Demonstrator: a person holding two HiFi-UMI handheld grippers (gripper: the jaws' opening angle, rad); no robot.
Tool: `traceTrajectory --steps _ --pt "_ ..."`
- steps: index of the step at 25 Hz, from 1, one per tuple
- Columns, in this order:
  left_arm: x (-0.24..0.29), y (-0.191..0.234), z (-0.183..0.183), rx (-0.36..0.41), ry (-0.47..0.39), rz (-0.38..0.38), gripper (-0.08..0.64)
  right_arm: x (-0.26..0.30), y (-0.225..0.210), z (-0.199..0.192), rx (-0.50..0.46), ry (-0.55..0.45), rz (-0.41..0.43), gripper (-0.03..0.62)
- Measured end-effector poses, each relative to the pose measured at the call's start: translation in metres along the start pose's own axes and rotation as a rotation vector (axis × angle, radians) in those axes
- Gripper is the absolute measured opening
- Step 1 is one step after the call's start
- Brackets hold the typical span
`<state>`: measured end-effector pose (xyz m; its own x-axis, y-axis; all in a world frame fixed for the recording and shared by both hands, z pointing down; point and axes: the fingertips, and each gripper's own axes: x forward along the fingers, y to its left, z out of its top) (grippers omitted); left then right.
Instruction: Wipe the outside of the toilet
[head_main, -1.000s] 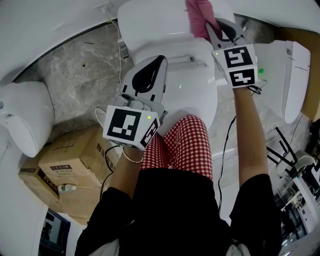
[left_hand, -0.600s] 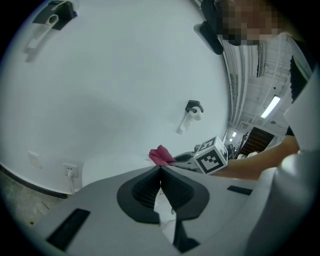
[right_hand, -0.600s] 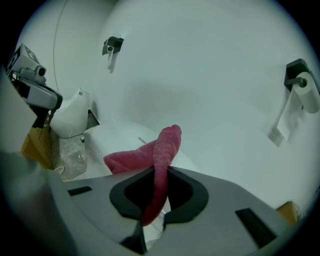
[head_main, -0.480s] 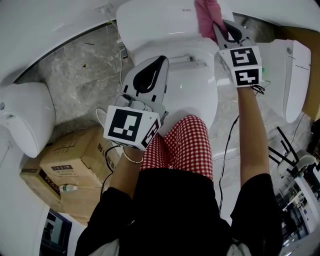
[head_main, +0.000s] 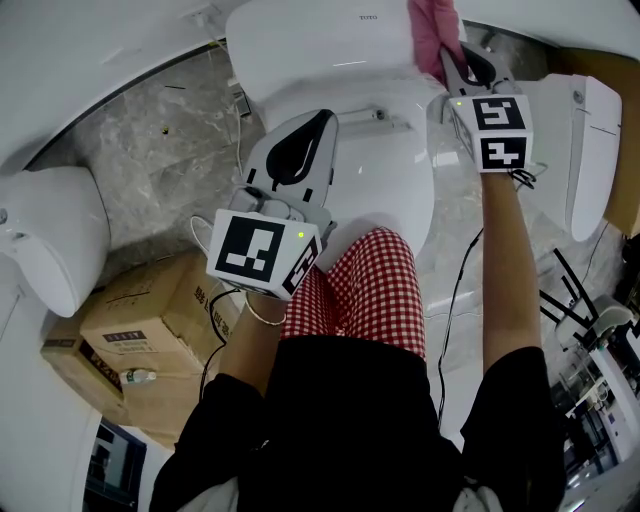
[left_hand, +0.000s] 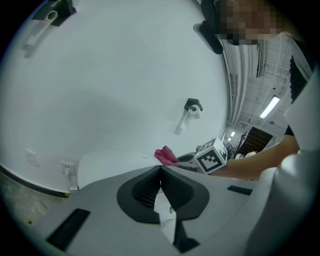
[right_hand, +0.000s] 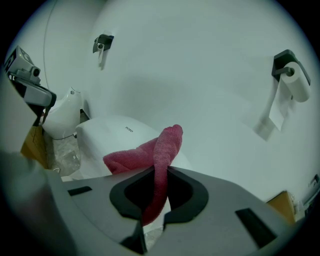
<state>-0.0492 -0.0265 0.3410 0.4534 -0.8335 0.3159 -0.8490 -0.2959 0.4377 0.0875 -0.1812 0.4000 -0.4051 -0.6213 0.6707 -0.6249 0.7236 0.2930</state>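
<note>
Right hand-held gripper (head_main: 458, 58) is clamped on the pink cloth (head_main: 430, 28). It sits at the back-right corner of the toilet (head_main: 350, 190), over the tank top. In the right gripper view the cloth (right_hand: 150, 150) comes up btwn the black pads (right_hand: 129, 196), bends over, & its free end drapes onto the white tank, near the brand print. The right arm is stretched along the toilet's right side.

Left hand-held gripper (head_main: 322, 120) is over the front-left part of the toilet's closed lid. Jaws are pressed together at the tips w/ nothing btwn them. In the left gripper view the pads (left_hand: 145, 190) meet at the tip, & only white shows thru the slit lower down. Can't tell if it touches the lid.

Left of the toilet there is marble-look floor (head_main: 160, 140). Further left & nearer the person are stacked cardboard boxes (head_main: 130, 320) & another white toilet (head_main: 55, 235). Right of the toilet, just beside the right forearm, stands one more white toilet (head_main: 585, 150). On the wall behind the toilet is a paper-roll holder (right_hand: 292, 80) w/ a roll on it. The person's leg in red-check fabric (head_main: 370, 290) is right up against the toilet's front edge.
</note>
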Motion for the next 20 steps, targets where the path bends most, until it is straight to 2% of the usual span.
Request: traceTrajectory --steps 20 --pt "0.018 0.007 -0.006 0.005 0.024 -0.019 0.009 0.003 -0.023 -0.028 0.067 0.052 -0.044 0.054"
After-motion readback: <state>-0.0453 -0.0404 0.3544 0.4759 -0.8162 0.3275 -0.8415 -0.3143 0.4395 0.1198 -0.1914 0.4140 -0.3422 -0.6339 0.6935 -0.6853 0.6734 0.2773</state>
